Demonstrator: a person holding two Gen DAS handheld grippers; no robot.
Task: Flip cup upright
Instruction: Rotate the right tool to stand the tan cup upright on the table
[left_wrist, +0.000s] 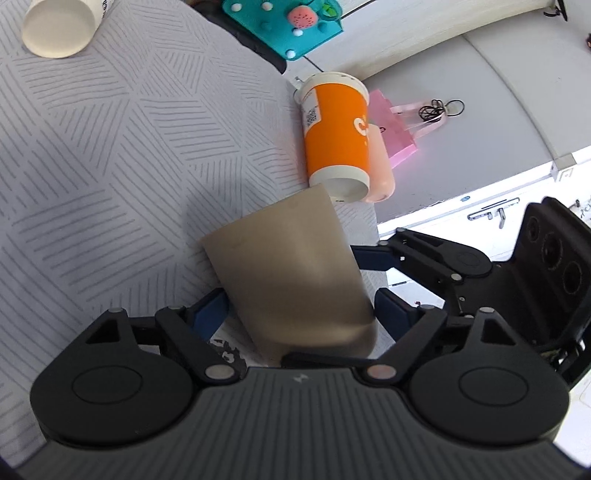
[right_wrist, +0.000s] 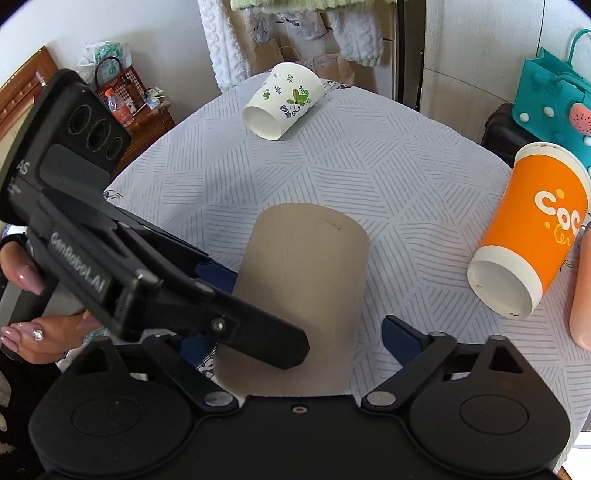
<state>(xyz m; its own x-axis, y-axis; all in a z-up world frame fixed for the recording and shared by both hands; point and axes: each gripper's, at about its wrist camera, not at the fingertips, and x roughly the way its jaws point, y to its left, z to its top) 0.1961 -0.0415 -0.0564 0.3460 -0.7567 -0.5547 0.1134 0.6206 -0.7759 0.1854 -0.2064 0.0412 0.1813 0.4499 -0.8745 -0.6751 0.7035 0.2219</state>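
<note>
A plain brown paper cup (left_wrist: 291, 273) lies on its side on the patterned grey tablecloth (left_wrist: 110, 147), seen in both wrist views (right_wrist: 303, 291). My left gripper (left_wrist: 299, 314) has its blue pads against both sides of the cup. My right gripper (right_wrist: 303, 332) is open around the same cup, its right pad apart from the cup wall. The left gripper's body (right_wrist: 110, 266) crosses in front of the cup in the right wrist view. The right gripper's body (left_wrist: 498, 266) shows at the right of the left wrist view.
An orange cup (right_wrist: 532, 232) lies on its side at the table's right, next to a peach bottle (right_wrist: 581, 291). A white leaf-print cup (right_wrist: 284, 99) lies on its side at the far edge. A teal bag (right_wrist: 554, 96) stands off the table.
</note>
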